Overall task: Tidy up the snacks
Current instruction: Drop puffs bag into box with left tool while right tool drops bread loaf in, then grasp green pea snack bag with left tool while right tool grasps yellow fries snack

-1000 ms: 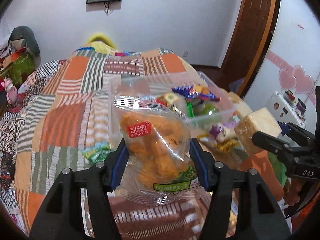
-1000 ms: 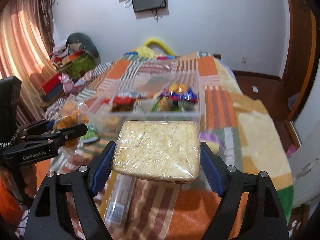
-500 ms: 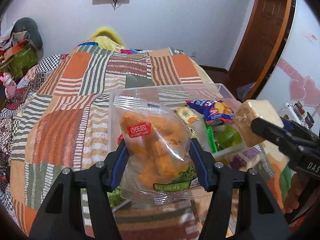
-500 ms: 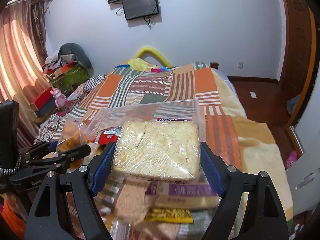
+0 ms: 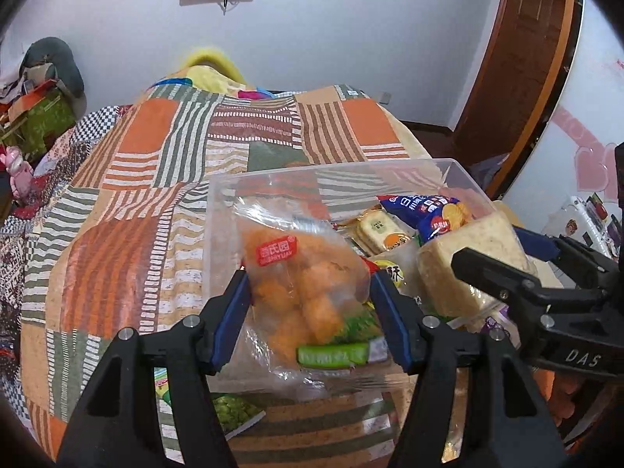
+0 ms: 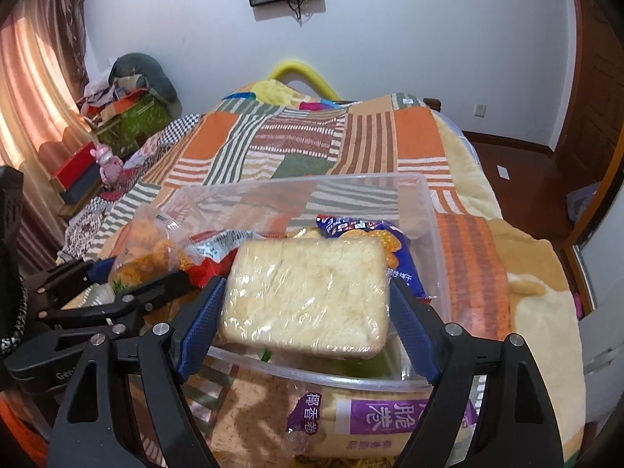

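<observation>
My left gripper [image 5: 308, 312] is shut on a clear bag of orange fried snacks [image 5: 300, 277] and holds it over the near left part of a clear plastic bin [image 5: 343, 167]. My right gripper [image 6: 306, 331] is shut on a plastic-wrapped pale cake block [image 6: 308, 296] and holds it over the bin's near side [image 6: 312, 370]. The cake block [image 5: 468, 261] and right gripper [image 5: 518, 273] show at the right of the left wrist view. The orange bag [image 6: 144, 249] and left gripper [image 6: 128, 284] show at the left of the right wrist view. A blue chip bag [image 5: 425, 210] and other packets lie in the bin.
The bin sits on a striped patchwork bedspread [image 5: 136, 202]. A purple-labelled packet [image 6: 370, 421] lies in front of the bin and a green packet [image 5: 230, 409] lies at its near left. Boxes and clutter [image 6: 124, 117] stand by the curtain; a wooden door [image 5: 518, 58] is at right.
Both grippers have moved forward with their snacks, from in front of the bin to over it. The bin now fills the middle of both views.
</observation>
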Demonstrator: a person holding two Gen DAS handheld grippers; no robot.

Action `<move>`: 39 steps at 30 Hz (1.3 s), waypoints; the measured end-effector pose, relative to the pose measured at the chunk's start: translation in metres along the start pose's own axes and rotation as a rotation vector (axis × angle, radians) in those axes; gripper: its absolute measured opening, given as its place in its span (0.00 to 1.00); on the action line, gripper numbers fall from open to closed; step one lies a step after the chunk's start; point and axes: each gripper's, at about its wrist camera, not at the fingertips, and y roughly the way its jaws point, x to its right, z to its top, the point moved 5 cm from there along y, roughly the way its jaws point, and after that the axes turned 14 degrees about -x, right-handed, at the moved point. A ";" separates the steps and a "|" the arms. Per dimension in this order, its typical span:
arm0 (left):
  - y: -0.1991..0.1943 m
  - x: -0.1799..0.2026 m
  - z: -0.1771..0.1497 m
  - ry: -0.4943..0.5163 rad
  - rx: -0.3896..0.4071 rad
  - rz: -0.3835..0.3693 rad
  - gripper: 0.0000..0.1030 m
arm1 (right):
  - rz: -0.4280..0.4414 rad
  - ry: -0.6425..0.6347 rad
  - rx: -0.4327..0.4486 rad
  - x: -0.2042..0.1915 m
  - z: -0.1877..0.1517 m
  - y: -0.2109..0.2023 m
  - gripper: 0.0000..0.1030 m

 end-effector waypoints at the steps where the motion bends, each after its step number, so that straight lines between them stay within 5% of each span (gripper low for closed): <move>1: -0.003 0.000 -0.001 0.005 0.004 0.000 0.62 | -0.002 0.001 0.005 0.001 0.000 -0.002 0.78; 16: -0.068 -0.033 -0.046 0.008 0.036 0.023 0.77 | -0.014 0.016 0.048 0.025 -0.024 -0.046 0.80; 29: 0.002 -0.087 -0.080 -0.131 -0.138 0.070 0.77 | -0.013 0.041 -0.069 0.034 -0.073 -0.023 0.80; 39: 0.036 -0.076 -0.081 -0.083 -0.171 0.069 0.50 | 0.032 0.039 -0.123 0.024 -0.077 -0.001 0.80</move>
